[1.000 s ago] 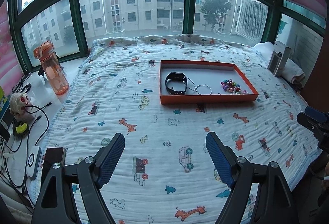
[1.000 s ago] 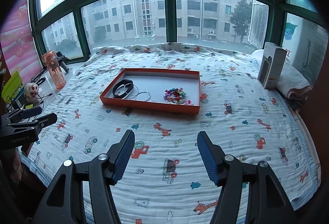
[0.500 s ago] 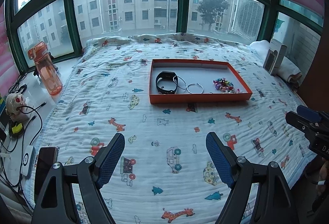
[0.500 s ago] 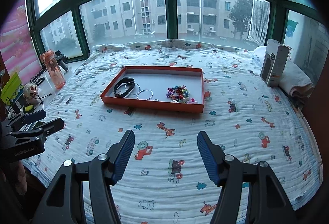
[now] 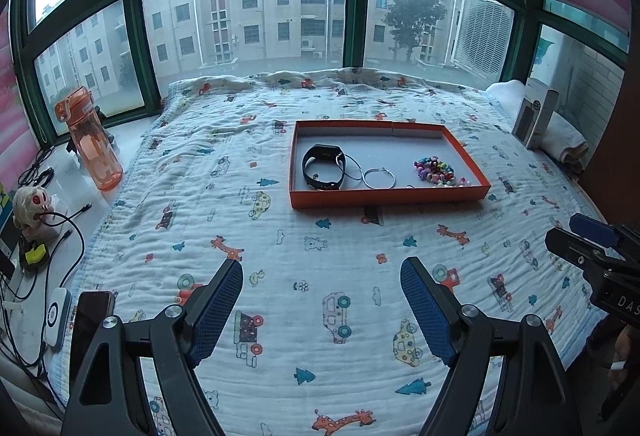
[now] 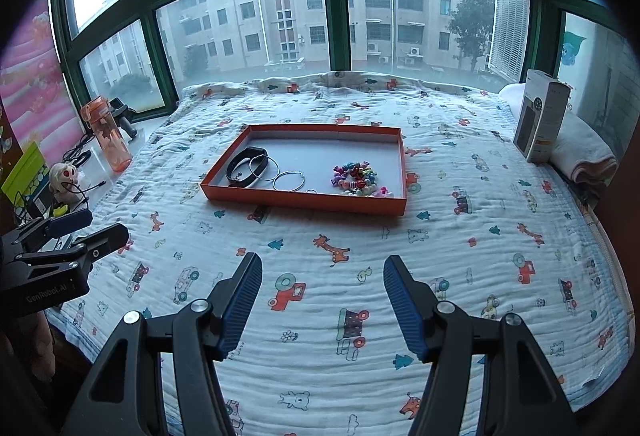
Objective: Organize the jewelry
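Note:
An orange tray [image 5: 390,197] [image 6: 304,201] with a grey floor lies on the patterned bed cover. In it lie a black wristband [image 5: 322,172] [image 6: 243,171], thin silver hoops [image 5: 379,178] [image 6: 289,181] and a heap of coloured beads [image 5: 435,172] [image 6: 356,178]. My left gripper [image 5: 322,276] hovers open over the bedspread, well short of the tray, nothing between its blue pads. My right gripper [image 6: 322,270] is also open and empty, likewise short of the tray. Each gripper shows at the edge of the other's view.
An orange water bottle [image 5: 90,140] [image 6: 108,140], a small plush toy [image 5: 32,206], cables and a phone [image 5: 90,320] sit on the ledge at left. A white carton [image 6: 542,120] [image 5: 534,118] and folded towels [image 6: 584,152] stand at the right. Windows close off the far side.
Both views have drifted slightly, so the tray sits a little differently in frame. Both grippers' jaws keep the same spread and nothing was taken or let go.

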The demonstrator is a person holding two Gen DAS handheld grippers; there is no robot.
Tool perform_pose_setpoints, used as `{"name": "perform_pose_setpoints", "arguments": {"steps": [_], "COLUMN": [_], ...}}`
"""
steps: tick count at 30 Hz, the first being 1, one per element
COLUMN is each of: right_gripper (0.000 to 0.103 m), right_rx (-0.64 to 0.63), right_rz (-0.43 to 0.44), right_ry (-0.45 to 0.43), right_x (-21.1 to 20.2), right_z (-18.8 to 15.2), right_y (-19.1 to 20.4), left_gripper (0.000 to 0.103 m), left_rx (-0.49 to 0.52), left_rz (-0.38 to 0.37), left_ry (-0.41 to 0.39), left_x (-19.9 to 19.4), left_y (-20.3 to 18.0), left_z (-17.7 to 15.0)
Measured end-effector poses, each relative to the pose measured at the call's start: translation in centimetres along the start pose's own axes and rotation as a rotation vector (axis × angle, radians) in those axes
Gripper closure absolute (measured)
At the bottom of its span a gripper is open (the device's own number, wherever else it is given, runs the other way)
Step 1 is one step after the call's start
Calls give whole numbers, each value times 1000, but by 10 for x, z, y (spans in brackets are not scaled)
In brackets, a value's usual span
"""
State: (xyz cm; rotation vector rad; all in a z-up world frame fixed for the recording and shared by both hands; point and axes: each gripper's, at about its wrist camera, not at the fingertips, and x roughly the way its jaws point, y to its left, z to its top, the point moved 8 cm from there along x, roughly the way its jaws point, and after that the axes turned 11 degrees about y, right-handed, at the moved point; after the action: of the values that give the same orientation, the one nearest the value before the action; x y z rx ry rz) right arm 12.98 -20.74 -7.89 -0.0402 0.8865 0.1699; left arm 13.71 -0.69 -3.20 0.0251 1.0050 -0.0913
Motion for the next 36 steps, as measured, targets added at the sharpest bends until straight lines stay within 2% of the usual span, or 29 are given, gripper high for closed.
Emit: {"name": "perform_pose_setpoints", "arguments": {"steps": [36], "right_gripper": [34], "right_rx": [-10], "right_rz": [22], "right_ry": [8], "right_x": [4], "right_z": [0], "right_y": [9], "left_gripper": [16], "left_rx": [8], "left_rz": [-1], "left_ry": [-14], "left_x": [-1], "left_y": [-7], "left_z": [3]}}
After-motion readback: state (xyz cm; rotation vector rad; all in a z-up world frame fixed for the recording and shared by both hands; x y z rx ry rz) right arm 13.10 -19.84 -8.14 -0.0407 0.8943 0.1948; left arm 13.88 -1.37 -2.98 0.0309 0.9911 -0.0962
